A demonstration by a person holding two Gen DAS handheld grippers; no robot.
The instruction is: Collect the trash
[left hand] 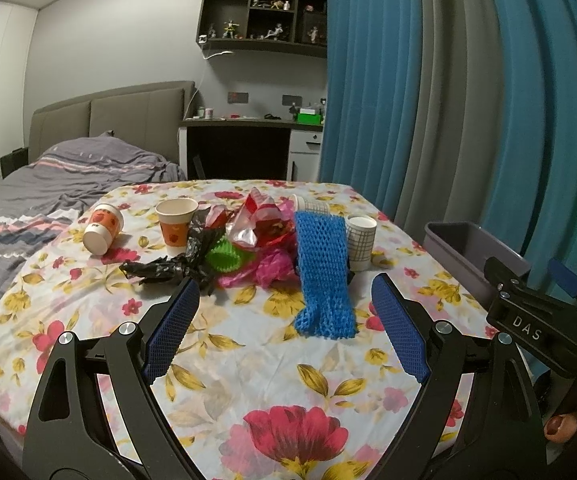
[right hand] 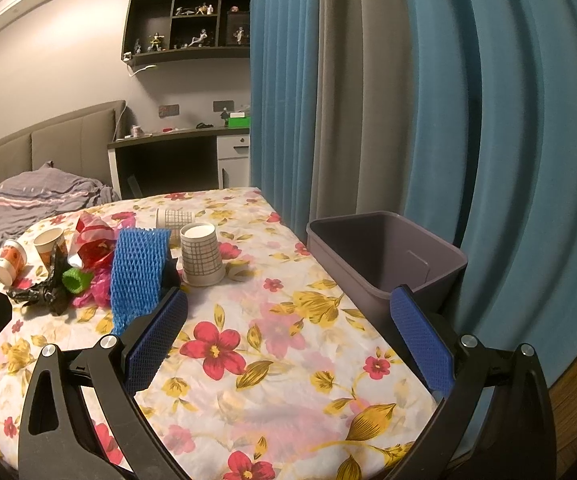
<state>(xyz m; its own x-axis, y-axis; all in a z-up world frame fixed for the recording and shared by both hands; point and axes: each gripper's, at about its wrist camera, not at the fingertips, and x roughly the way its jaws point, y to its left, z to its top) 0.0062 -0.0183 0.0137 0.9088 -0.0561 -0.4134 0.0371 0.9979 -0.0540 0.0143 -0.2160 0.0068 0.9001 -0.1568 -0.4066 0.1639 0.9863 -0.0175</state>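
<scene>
Blue mesh point(left hand: 322, 276) at 12 o'clock; both grippers, left point(left hand: 286, 300) and right point(right hand: 284, 320), spread, empty. Nothing collected; I grab mesh next, then bin point(right hand: 384, 256).

I see a trash pile mid-table: blue foam net point(left hand: 322, 276) draped forward, black bag point(left hand: 176, 266), green net point(left hand: 226, 256), pink point(left hand: 272, 266) and red wrappers point(left hand: 258, 220). Two orange cups point(left hand: 102, 229) left, one tipped; checked cups point(right hand: 201, 254) right. Grey bin point(right hand: 384, 264) sits empty at the right edge.

Near side: we see bare tablecloth point(left hand: 256, 364) in front.
Middle: trash pile point(left hand: 248, 244) and cups block us.
Right edge: bin point(right hand: 384, 264) against curtain point(right hand: 488, 120).
</scene>
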